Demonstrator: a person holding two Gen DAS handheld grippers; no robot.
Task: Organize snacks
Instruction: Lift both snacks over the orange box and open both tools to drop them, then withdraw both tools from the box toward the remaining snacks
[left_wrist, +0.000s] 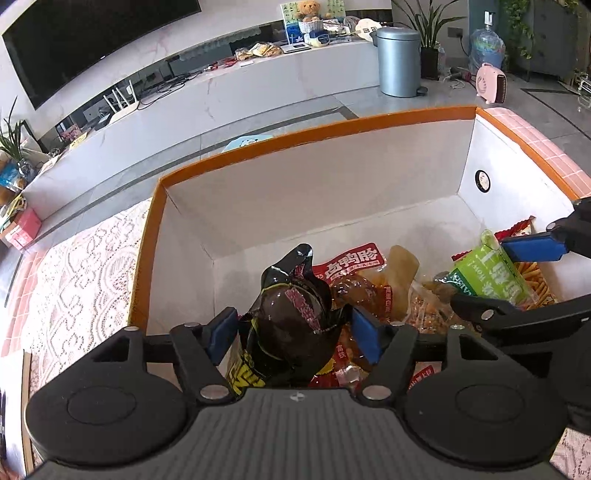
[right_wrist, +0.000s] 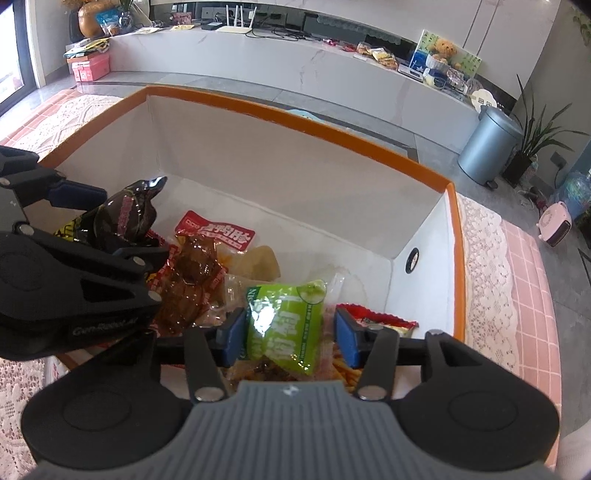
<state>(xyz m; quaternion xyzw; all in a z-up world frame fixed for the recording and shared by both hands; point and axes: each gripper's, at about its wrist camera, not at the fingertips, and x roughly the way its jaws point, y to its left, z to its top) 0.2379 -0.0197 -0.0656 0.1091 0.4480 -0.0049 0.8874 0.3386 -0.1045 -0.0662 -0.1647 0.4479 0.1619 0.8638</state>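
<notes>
A white box with an orange rim (left_wrist: 295, 131) (right_wrist: 295, 122) holds several snack packets. My left gripper (left_wrist: 293, 336) (right_wrist: 110, 225) is inside the box with its blue pads set wide on either side of a dark brown packet (left_wrist: 295, 306) (right_wrist: 125, 216); gaps show beside the packet. My right gripper (right_wrist: 290, 338) (left_wrist: 517, 280) is over the box's right part, pads wide apart around a green packet (right_wrist: 284, 321) (left_wrist: 487, 273). A red packet with white characters (left_wrist: 352, 262) (right_wrist: 218, 230) and clear amber packets (right_wrist: 192, 280) lie on the box floor.
The box stands on a table with a white lace cloth (left_wrist: 81, 266) and pink tiles (right_wrist: 524, 280). Beyond are a long white counter (left_wrist: 258, 88), a grey bin (left_wrist: 399, 61) (right_wrist: 487, 147), a pink heater (left_wrist: 491, 83) and potted plants.
</notes>
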